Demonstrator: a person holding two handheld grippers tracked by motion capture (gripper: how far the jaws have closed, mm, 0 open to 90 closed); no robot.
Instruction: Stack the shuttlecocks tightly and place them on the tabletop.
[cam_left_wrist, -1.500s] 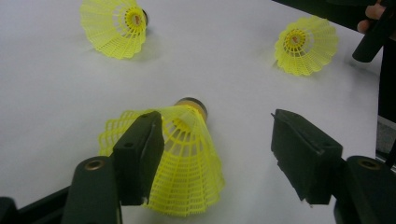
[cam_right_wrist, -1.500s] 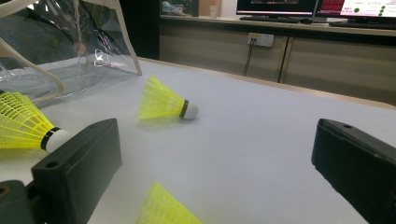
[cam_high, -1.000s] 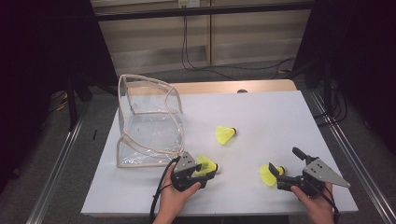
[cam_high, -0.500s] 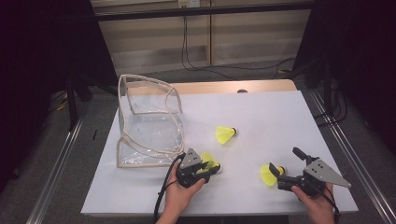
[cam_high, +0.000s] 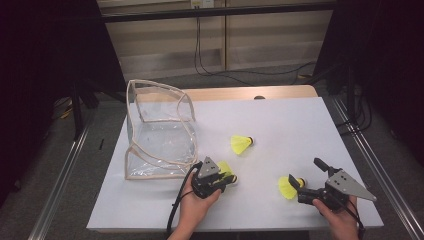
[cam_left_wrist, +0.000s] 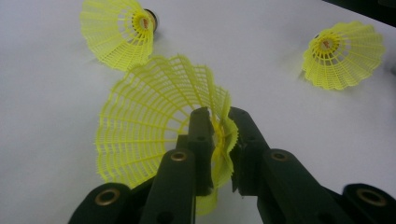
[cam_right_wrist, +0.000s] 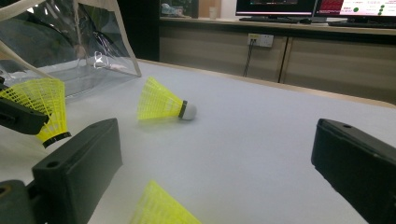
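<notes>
Little has changed since before. Left tool (cam_high: 223, 179) stays clamped on a shuttlecock's (cam_left_wrist: 154, 121) skirt; right tool (cam_high: 304, 176) gapes wide, another shuttlecock (cam_high: 287, 187) at its 9 o'clock.

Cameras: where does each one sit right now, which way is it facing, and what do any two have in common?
High view: above the person's side, looking forward and down on the table; both hands and forearms enter from below.
Left gripper view: rides the left gripper, whose jaws pinch a shuttlecock's skirt.
Right gripper view: rides the right gripper, jaws apart, facing the clear bag.
Shared: the middle shuttlecock appears in the high and right gripper views.
</notes>
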